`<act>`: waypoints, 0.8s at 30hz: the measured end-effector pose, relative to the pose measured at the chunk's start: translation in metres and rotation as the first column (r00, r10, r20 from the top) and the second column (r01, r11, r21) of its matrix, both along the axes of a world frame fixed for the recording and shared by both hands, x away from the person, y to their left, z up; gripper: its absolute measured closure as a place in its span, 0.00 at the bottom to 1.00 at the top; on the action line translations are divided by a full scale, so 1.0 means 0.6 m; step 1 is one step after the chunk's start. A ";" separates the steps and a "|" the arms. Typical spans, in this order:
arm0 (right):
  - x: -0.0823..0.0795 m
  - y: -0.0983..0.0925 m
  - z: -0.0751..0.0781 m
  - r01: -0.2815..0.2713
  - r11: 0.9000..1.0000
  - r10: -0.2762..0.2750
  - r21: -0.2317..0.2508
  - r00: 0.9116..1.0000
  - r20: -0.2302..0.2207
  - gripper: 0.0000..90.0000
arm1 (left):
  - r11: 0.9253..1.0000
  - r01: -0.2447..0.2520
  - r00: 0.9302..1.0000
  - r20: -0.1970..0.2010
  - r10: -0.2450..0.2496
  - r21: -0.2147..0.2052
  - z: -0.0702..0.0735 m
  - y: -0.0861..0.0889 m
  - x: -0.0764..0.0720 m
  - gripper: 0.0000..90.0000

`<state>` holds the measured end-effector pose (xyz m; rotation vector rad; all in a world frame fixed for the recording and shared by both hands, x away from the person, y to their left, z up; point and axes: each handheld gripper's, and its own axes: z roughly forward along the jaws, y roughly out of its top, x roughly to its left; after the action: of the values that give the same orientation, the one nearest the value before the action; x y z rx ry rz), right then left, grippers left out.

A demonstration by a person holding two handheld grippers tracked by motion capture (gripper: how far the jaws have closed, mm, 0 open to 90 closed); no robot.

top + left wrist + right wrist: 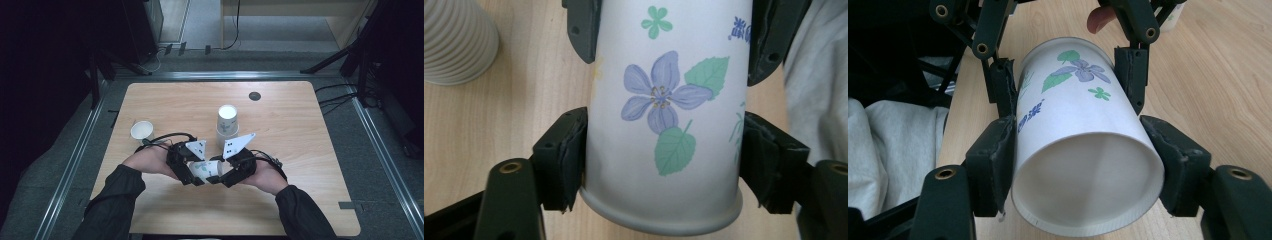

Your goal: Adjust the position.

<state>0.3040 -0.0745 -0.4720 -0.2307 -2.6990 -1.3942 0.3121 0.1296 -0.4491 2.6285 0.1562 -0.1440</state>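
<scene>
A white paper cup (205,169) printed with purple flowers and green leaves lies on its side above the near middle of the wooden table (300,150), held between both grippers. My left gripper (195,172) comes from the left; in the left gripper view its pads (566,160) lie against the cup (664,115) near the closed end. My right gripper (217,175) comes from the right. In the right gripper view it (1088,165) is shut on the cup (1078,115) just behind the open mouth, which faces the camera. The left gripper (1068,75) clasps the far end there.
An upside-down white cup (227,117) stands on a ribbed cup (222,136) just beyond the grippers; the ribbed cup (454,40) also shows upper left in the left gripper view. A small cup (142,130) stands upright at the left. A dark disc (255,95) lies far back.
</scene>
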 end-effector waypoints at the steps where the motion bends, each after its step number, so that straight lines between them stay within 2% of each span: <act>1: -0.001 0.000 0.001 0.004 1.000 -0.004 -0.002 1.000 0.010 0.38 | 1.000 -0.010 1.000 -0.013 0.010 -0.009 0.001 0.001 0.003 0.25; 3: 0.000 -0.002 0.002 0.008 1.000 -0.008 -0.002 1.000 0.012 0.38 | 0.999 -0.031 0.999 -0.012 0.031 -0.039 0.003 0.005 0.006 0.19; 6: 0.003 -0.009 0.005 0.022 1.000 -0.022 0.006 1.000 0.009 0.38 | 0.996 -0.057 0.998 0.022 0.058 -0.069 0.005 0.012 0.008 0.18; 10: 0.008 -0.022 0.011 0.041 0.999 -0.041 0.032 0.999 0.007 0.38 | 0.993 -0.071 0.997 0.022 0.074 -0.097 0.007 0.023 0.010 0.18; 12: 0.008 -0.026 0.012 0.050 0.998 -0.050 0.037 0.999 0.001 0.38 | 0.991 -0.080 0.997 0.013 0.082 -0.111 0.007 0.027 0.010 0.18; 15: 0.009 -0.031 0.015 0.045 0.998 -0.045 0.049 0.999 -0.003 0.38 | 0.987 -0.083 0.996 -0.026 0.080 -0.140 0.008 0.033 0.009 0.17; 18: 0.009 -0.037 0.020 0.047 0.997 -0.047 0.067 0.999 -0.002 0.38 | 0.981 -0.096 0.995 -0.031 0.092 -0.170 0.010 0.039 0.008 0.17; 20: 0.008 -0.041 0.024 0.056 0.995 -0.058 0.077 0.998 0.018 0.38 | 0.976 -0.107 0.994 -0.041 0.101 -0.190 0.011 0.043 0.008 0.17; 23: 0.006 -0.045 0.028 0.059 0.995 -0.063 0.081 0.997 0.039 0.38 | 0.972 -0.115 0.993 -0.026 0.112 -0.206 0.009 0.049 0.005 0.18; 24: 0.008 -0.048 0.029 0.067 0.994 -0.070 0.083 0.997 0.038 0.38 | 0.970 -0.115 0.993 -0.006 0.116 -0.214 0.008 0.051 0.003 0.17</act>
<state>0.3085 -0.1030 -0.4544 -0.2938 -2.6831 -1.5403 0.3139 0.1601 -0.4442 2.3985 0.2751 -0.1055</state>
